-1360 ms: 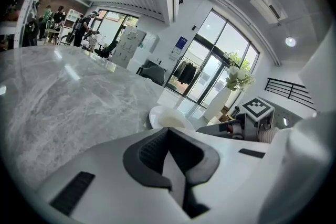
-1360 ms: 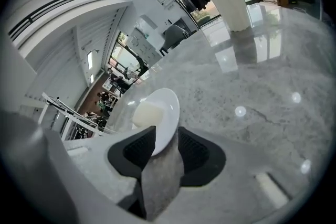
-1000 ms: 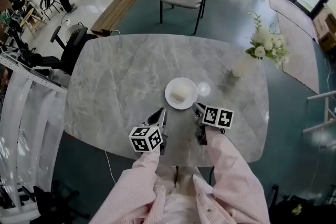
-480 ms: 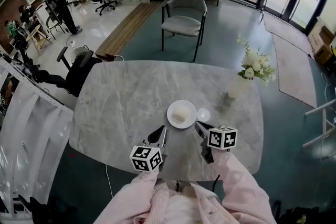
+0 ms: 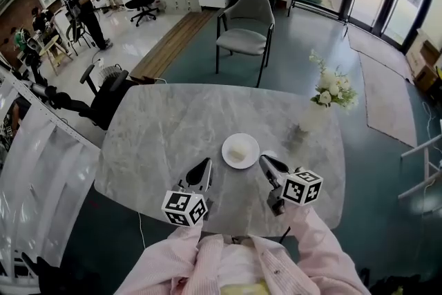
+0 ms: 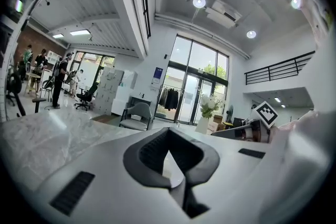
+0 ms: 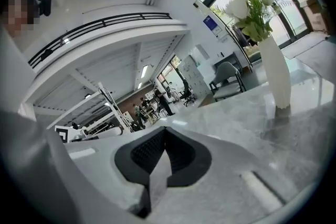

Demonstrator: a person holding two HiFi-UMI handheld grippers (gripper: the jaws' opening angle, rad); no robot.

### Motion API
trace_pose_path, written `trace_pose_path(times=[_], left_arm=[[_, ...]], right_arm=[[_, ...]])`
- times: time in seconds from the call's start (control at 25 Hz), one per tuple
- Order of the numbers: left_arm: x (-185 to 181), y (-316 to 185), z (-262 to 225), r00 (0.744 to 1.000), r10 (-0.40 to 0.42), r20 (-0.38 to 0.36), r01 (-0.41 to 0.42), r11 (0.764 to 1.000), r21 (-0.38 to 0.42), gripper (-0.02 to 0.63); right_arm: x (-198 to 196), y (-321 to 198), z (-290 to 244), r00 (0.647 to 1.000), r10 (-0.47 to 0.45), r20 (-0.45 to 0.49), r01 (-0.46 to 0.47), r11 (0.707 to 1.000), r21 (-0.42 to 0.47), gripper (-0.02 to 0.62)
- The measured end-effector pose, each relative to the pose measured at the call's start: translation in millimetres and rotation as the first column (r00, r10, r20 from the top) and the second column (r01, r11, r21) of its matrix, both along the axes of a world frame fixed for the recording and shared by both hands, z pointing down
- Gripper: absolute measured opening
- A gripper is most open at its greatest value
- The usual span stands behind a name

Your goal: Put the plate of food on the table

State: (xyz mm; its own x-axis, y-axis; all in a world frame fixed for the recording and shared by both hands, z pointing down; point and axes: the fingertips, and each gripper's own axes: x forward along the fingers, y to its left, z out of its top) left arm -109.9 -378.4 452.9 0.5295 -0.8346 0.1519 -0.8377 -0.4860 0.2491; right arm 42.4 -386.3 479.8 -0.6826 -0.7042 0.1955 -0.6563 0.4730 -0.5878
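Observation:
A white plate (image 5: 240, 150) with a pale piece of food (image 5: 238, 152) rests on the grey marble table (image 5: 159, 135), a little nearer to me than the middle. My left gripper (image 5: 204, 164) hangs just left of the plate, towards me. It is shut, with nothing in it, and its pads (image 6: 152, 152) meet in the left gripper view. My right gripper (image 5: 263, 160) is just right of the plate and clear of it, also shut and empty, with its pads (image 7: 149, 152) pressed together. Neither gripper touches the plate.
A white vase of white flowers (image 5: 316, 112) stands at the table's right side and shows as the vase (image 7: 273, 71) in the right gripper view. A grey chair (image 5: 245, 27) stands beyond the far edge. People and office chairs are at the far left (image 5: 83, 7).
Both grippers have drawn back from the plate towards me, and the plate stays on the table. The head view has lifted and takes in more of the room.

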Motion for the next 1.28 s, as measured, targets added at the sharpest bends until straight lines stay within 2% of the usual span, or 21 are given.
trace_pose_path(times=[0.24,0.48,1.0,1.28], left_arm=[[-15,9,-12,0.999,-0.051,0.012,0.05,0.997,0.053,-0.009],[-24,14,-22,0.997,-0.079,0.01,0.078,0.993,0.083,-0.009],[-23,24,-32,0.994,-0.102,0.027,0.098,0.988,0.116,-0.009],[-28,23,-32,0.993,-0.11,0.031,0.106,0.988,0.116,-0.009]], right_arm=[[8,8,-31,0.999,0.049,-0.002,-0.049,0.989,0.138,0.005],[24,12,-54,0.991,0.133,0.02,-0.134,0.967,0.217,0.005],[35,23,-59,0.986,0.168,0.021,-0.168,0.953,0.253,0.005],[35,24,-58,0.984,0.174,-0.021,-0.162,0.947,0.279,0.005]])
